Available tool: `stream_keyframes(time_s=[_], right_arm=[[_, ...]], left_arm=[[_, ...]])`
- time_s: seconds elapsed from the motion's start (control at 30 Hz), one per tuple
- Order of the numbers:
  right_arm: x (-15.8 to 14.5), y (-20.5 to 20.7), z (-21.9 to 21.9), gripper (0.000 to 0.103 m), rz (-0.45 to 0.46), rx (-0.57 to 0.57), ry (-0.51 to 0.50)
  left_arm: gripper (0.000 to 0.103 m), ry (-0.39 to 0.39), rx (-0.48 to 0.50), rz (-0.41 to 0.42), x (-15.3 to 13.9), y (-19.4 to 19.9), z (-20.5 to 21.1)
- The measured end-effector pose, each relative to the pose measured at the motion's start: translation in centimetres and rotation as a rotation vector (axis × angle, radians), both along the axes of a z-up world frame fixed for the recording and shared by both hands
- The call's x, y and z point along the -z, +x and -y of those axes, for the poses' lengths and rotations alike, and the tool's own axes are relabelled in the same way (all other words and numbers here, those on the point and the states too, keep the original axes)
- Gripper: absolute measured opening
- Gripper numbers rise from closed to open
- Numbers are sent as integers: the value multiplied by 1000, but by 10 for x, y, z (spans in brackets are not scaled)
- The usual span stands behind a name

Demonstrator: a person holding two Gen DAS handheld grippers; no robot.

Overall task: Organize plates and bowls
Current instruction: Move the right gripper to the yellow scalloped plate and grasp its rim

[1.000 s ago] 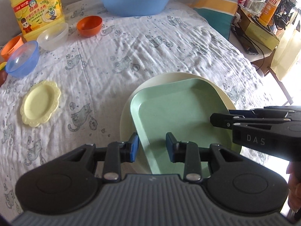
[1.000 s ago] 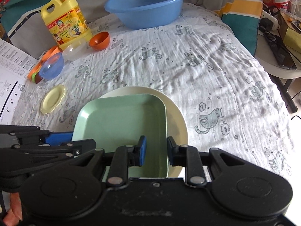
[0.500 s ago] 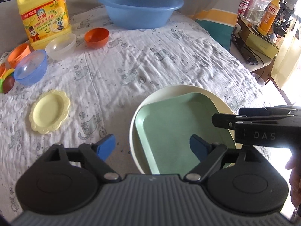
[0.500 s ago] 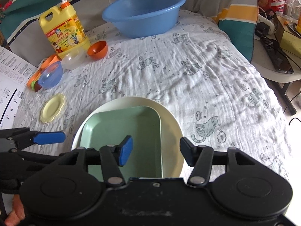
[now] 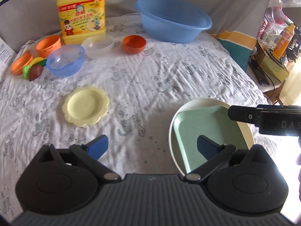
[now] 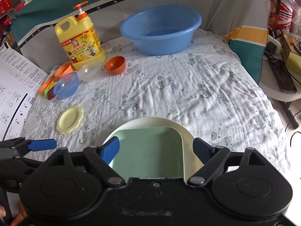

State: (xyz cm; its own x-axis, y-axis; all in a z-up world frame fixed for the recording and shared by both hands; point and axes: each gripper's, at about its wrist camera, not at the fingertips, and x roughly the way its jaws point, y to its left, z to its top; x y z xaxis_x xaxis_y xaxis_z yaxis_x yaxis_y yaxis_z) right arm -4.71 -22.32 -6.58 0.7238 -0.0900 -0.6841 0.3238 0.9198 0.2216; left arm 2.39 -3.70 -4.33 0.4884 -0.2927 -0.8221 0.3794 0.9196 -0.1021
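Note:
A pale green square plate (image 5: 203, 124) lies inside a cream round plate (image 5: 188, 105) on the cat-print cloth. My left gripper (image 5: 152, 145) hangs above the cloth just left of this stack, its jaws opening wide with nothing between them. In the right wrist view the green plate (image 6: 150, 146) and the cream plate (image 6: 169, 121) lie below my right gripper (image 6: 157, 146). Its jaws are opening too, and the pads stand clear of both rims. A small yellow scalloped plate (image 5: 86, 106) lies alone to the left. A blue bowl (image 5: 64, 60), a clear bowl (image 5: 97, 44) and an orange bowl (image 5: 134, 44) sit further back.
A big blue basin (image 5: 173, 21) and a yellow detergent bottle (image 5: 82, 13) stand at the back. Orange cups (image 5: 49, 43) and toy pieces (image 5: 33, 69) crowd the far left. A printed sheet (image 6: 13, 86) lies off the left edge, and a side table with boxes (image 5: 272, 64) stands to the right.
Both grippers have opened and let go of the green plate, which now rests in the cream plate. Both have lifted back from it, and the left one has swung left.

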Motion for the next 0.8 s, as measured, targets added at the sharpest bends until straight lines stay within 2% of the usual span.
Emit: stream_keyframes(time_s=[0.4, 0.8], right_arm=[[-18, 59, -57, 89, -2, -118, -21], [-1, 139, -97, 89, -68, -195, 29]], left_arm=[[103, 13, -167, 9, 6, 31, -80], [103, 14, -255, -19, 36, 75, -122]])
